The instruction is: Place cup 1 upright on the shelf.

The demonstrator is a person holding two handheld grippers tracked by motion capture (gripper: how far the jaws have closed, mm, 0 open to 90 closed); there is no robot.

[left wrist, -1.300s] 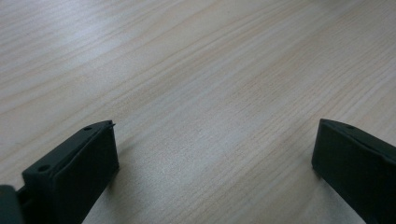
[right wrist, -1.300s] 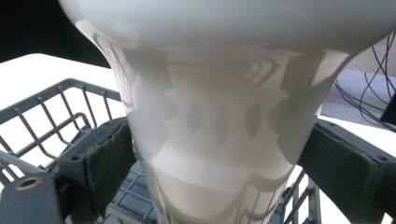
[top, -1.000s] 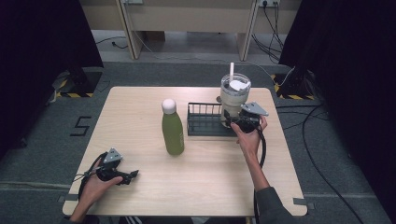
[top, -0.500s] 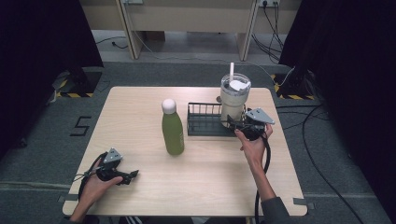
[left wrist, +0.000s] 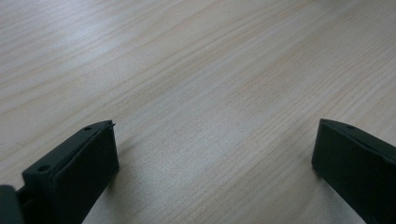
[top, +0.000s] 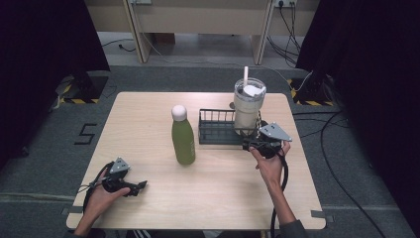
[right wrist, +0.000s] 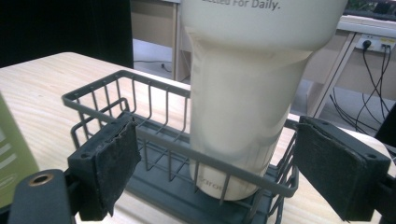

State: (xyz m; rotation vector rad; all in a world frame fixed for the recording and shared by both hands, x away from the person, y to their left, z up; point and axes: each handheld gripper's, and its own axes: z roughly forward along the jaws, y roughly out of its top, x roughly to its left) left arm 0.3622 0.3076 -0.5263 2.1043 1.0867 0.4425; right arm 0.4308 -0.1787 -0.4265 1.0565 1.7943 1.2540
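Observation:
A cream tumbler [top: 247, 109] with a lid and straw stands upright in the right end of a black wire basket [top: 214, 130]. My right gripper [top: 249, 145] is just in front of that end, open and holding nothing. In the right gripper view the tumbler [right wrist: 243, 93] stands in the basket [right wrist: 123, 73] a little beyond my open right gripper [right wrist: 215, 128], whose pads touch nothing. A green bottle [top: 183, 136] with a white cap stands upright left of the basket. My left gripper [top: 140, 186] rests at the table's near left corner, and in its own view my left gripper [left wrist: 215, 130] is open over bare wood.
The wooden table [top: 223, 198] has bare room in front of the bottle and basket. The green bottle's side [right wrist: 11, 154] shows close on the left of the right gripper view. Grey floor, cables and dark curtains surround the table.
My right gripper has drawn back from the tumbler toward the near side, open and holding nothing. The tumbler stays in the basket. The left gripper has not moved.

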